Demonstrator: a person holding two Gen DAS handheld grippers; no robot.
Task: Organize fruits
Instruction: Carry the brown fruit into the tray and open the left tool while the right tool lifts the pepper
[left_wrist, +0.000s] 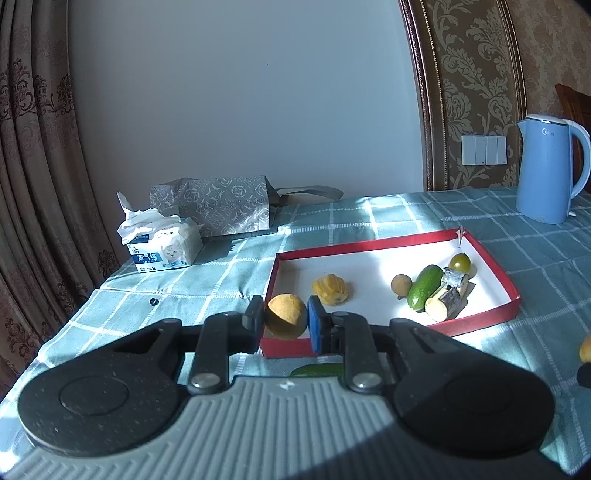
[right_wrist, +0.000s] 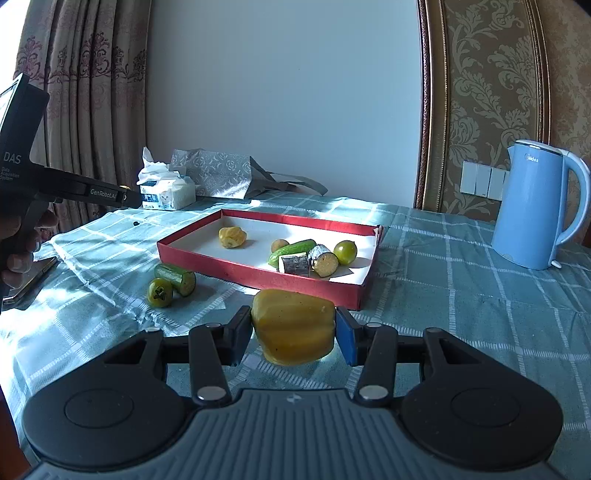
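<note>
Over the red box, left view: my left gripper (left_wrist: 286, 320) squeezes a small round yellow fruit (left_wrist: 287, 320) above the near edge of the box (left_wrist: 480, 321).
Left risk: it is round and may slip out and roll off the table (left_wrist: 207, 273).
Right view: my right gripper (right_wrist: 293, 329) holds a big yellow pepper (right_wrist: 293, 326), just before the box (right_wrist: 258, 275).
Right risk: the pepper is wide and smooth, so it may tip or bump the box wall.
Look: both are yellow and shiny in the sun.
</note>
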